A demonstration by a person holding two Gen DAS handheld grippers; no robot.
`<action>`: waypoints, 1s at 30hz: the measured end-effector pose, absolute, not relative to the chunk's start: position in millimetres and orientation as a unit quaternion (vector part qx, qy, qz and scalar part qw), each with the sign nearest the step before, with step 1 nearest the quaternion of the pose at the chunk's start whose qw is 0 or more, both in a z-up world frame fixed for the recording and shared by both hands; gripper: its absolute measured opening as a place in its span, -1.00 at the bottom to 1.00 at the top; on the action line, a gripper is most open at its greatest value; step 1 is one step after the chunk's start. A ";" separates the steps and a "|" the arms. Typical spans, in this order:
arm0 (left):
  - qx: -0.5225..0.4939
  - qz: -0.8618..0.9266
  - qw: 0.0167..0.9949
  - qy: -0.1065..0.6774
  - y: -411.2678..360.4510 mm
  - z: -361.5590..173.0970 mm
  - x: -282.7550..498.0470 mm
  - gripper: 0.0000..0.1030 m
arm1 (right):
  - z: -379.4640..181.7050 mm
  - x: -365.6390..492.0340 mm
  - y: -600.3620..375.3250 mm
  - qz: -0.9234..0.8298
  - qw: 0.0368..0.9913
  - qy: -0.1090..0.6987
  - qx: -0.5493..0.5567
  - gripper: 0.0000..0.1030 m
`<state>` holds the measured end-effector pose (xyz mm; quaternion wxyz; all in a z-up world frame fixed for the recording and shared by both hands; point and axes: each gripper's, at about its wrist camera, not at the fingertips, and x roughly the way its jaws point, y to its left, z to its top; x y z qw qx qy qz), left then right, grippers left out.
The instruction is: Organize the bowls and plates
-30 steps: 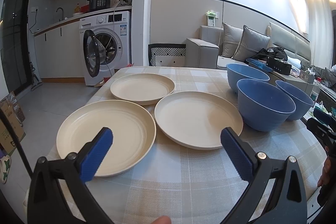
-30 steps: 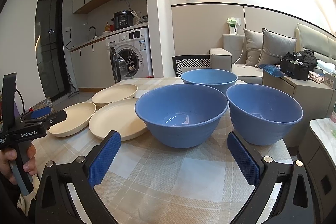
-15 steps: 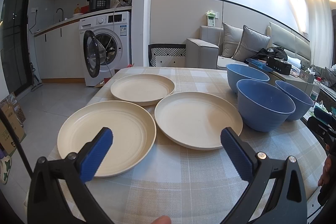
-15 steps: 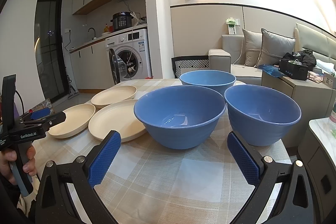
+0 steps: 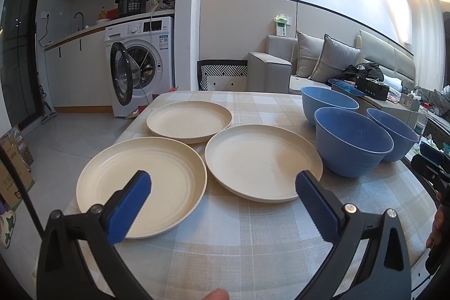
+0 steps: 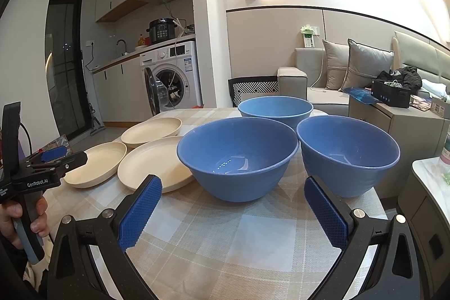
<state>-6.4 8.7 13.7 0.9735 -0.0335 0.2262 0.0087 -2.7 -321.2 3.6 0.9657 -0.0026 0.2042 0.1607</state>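
"GenRobot.AI" is printed on the left claw (image 6: pixel 53 156), which gapes wide and empty over three cream plates (image 5: pixel 142 187) on the checked tabletop (image 5: pixel 253 238), while the right claw (image 6: pixel 233 204), equally wide and empty, faces three blue bowls (image 6: pixel 237 156).

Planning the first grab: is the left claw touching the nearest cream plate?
Apart. In the right wrist view the left claw hovers open above the nearest cream plate, with clear space beneath it.

Three cream plates (image 5: pixel 261 162) and three blue bowls (image 6: pixel 239 156) are seen on a grey-and-beige checked tablecloth (image 5: pixel 239 243).
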 end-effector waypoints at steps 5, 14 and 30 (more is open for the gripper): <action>-0.034 0.009 0.973 0.226 8.6 13.4 -6.4 1.00 | 4.2 -2.4 -321.8 0.160 0.966 0.204 -0.002 1.00; -0.033 0.006 0.974 0.225 6.5 17.1 -8.0 1.00 | 4.8 -1.9 -322.2 0.160 0.966 0.203 -0.002 1.00; -0.035 0.006 0.975 0.220 9.4 23.2 -10.8 1.00 | 8.0 -0.8 -321.5 0.161 0.967 0.200 0.000 1.00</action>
